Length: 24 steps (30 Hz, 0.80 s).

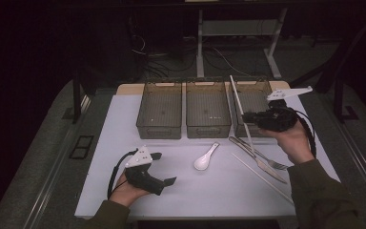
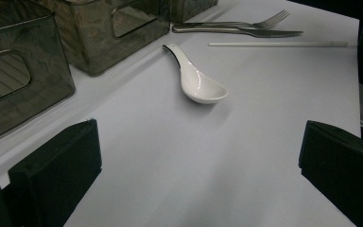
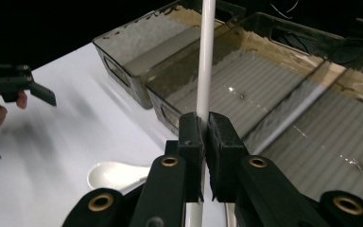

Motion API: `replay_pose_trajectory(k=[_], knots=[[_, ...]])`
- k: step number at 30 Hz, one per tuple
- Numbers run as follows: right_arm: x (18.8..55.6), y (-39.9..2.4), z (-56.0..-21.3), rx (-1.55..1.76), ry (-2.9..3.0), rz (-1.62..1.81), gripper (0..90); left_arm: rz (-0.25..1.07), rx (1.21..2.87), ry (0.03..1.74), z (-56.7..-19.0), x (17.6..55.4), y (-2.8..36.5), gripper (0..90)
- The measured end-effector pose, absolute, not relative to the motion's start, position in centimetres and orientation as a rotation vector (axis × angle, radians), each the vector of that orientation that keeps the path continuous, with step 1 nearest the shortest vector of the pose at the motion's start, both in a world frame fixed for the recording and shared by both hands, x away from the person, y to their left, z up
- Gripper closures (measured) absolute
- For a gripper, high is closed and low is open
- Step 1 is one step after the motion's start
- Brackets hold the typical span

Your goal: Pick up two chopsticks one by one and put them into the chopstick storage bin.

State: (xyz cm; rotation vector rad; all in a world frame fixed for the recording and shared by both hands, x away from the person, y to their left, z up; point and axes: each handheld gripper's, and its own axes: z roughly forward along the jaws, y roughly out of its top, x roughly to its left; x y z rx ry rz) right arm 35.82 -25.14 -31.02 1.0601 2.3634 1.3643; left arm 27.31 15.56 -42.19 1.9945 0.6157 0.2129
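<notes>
Chopstick (image 3: 206,56), white and slender, is clamped between the closed jaws of the right gripper (image 3: 203,156). In the high view this chopstick (image 1: 240,112) stands raised off the bench (image 1: 124,143), slanting up across the right-hand bin (image 1: 252,102), with the right gripper (image 1: 248,118) held above the bench near that bin's front wall. A second white chopstick (image 1: 262,178) lies flat on the bench, just beside a knife (image 1: 257,160) and a fork (image 1: 267,160), which lie side by side. A white ceramic soup spoon (image 1: 205,159) rests bowl-up at mid-bench, in front of the middle bin (image 1: 208,109); the left bin (image 1: 160,110) stands beside it, all three in a row along the far edge of the white surface. The left gripper (image 1: 164,168) rests low near the front left of the bench, jaws spread wide apart with nothing between them; its own view looks along the bare surface towards the spoon (image 2: 196,80).
</notes>
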Motion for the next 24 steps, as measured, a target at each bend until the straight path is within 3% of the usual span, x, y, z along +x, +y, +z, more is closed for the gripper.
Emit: replay_pose_trajectory(k=[24], knots=[[40.9,-16.2,-30.3,1.027,2.423,1.389,84.6,0.215,2.006,0.608,-42.2,27.3,15.4,0.0]])
